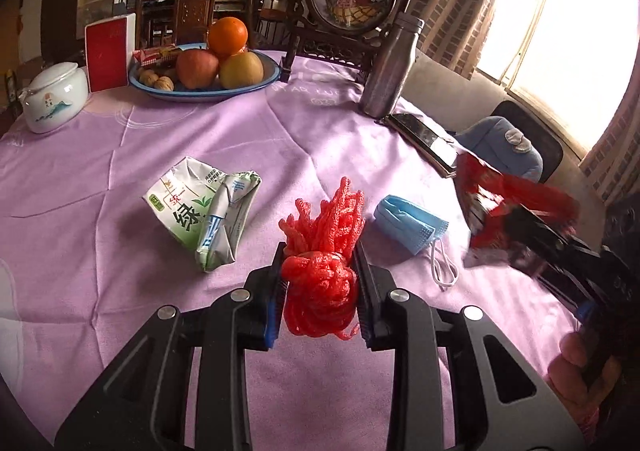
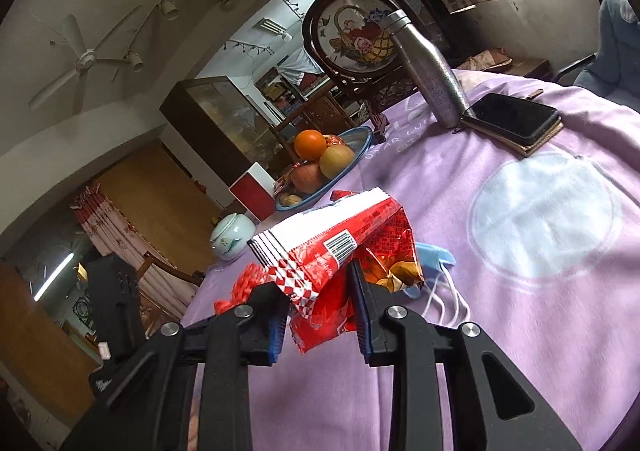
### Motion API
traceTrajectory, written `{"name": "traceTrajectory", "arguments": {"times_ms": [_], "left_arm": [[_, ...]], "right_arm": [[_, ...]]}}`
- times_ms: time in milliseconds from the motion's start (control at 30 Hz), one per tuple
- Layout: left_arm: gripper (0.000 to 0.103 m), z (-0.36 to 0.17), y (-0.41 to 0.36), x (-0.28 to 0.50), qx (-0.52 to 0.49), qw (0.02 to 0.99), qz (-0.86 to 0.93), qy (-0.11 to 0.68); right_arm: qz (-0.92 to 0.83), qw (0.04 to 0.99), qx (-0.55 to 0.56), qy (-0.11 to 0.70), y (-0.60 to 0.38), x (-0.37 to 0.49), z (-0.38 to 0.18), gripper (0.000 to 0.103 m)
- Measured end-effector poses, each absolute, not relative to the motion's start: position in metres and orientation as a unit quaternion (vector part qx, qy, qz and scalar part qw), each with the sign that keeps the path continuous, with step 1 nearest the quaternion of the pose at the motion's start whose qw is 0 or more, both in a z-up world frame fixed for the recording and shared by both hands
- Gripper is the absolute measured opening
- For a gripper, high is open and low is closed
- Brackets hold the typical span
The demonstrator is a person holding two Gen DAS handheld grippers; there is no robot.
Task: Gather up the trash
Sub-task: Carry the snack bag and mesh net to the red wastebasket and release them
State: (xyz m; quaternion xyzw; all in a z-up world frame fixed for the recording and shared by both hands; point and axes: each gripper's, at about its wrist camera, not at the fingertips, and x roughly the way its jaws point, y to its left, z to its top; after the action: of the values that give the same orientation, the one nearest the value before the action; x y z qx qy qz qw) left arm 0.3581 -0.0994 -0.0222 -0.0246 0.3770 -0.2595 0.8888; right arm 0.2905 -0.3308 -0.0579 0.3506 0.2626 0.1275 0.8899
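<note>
We are mid-collection at the table under the lilac cloth (image 1: 120, 155), with both pieces already lifted: our right gripper (image 2: 320, 315) is clenched on the red-and-white foil snack packet (image 2: 340, 247), which juts forward from between its jaws, and our left gripper (image 1: 320, 279) grasps the knotted red plastic mesh net (image 1: 320, 275) squeezed between its pads. We judge the next move is carrying both to a bin we cannot see, then returning for the crumpled green-and-white drink carton (image 1: 208, 211) left of the left jaws and the pale blue face mask (image 1: 412, 227) to their right.

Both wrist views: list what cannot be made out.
- Right gripper, left wrist view: motion-blurred, as is its red snack bag.
- Blue face mask, right wrist view: mostly hidden behind that bag.
- Red mesh net, right wrist view: blurred, partly behind a finger.
</note>
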Motion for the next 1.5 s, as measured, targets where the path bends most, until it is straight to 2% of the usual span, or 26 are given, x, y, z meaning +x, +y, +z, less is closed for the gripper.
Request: {"name": "traceTrajectory", "arguments": {"times_ms": [367, 533, 633, 767, 867, 1067, 1333, 1400, 1467, 1500], "left_arm": [[0.032, -0.018, -0.11, 0.277, 0.007, 0.895, -0.3, 0.331], [0.032, -0.033, -0.14, 0.226, 0.0, 0.865, -0.352, 0.357], [0.032, -0.027, -0.173, 0.189, 0.018, 0.852, -0.393, 0.347], [0.032, -0.024, -0.234, 0.137, 0.048, 0.819, -0.46, 0.339], [0.032, -0.036, -0.282, 0.1, 0.085, 0.795, -0.497, 0.338], [0.032, -0.093, -0.365, 0.049, 0.141, 0.74, -0.545, 0.367], [0.032, -0.179, -0.415, 0.047, 0.179, 0.713, -0.532, 0.42], [0.032, -0.194, -0.418, 0.049, 0.187, 0.711, -0.524, 0.43], [0.032, -0.204, -0.419, 0.052, 0.191, 0.709, -0.518, 0.438], [0.032, -0.209, -0.42, 0.054, 0.193, 0.709, -0.516, 0.44]], "right_arm": [[0.085, 0.927, 0.303, 0.205, -0.357, 0.086, -0.026, 0.029], [0.016, 0.93, 0.298, 0.217, -0.395, 0.008, -0.036, 0.029], [-0.036, 0.926, 0.299, 0.228, -0.423, -0.03, -0.051, 0.029], [-0.111, 0.907, 0.308, 0.266, -0.458, -0.066, -0.092, 0.029], [-0.165, 0.871, 0.338, 0.316, -0.489, -0.083, -0.144, 0.029], [-0.21, 0.795, 0.396, 0.408, -0.539, -0.089, -0.251, 0.029], [-0.204, 0.739, 0.431, 0.475, -0.575, -0.065, -0.353, 0.029], [-0.2, 0.732, 0.431, 0.488, -0.582, -0.052, -0.379, 0.034], [-0.213, 0.721, 0.429, 0.5, -0.586, -0.042, -0.397, 0.048], [-0.222, 0.715, 0.429, 0.506, -0.589, -0.038, -0.407, 0.05]]}}
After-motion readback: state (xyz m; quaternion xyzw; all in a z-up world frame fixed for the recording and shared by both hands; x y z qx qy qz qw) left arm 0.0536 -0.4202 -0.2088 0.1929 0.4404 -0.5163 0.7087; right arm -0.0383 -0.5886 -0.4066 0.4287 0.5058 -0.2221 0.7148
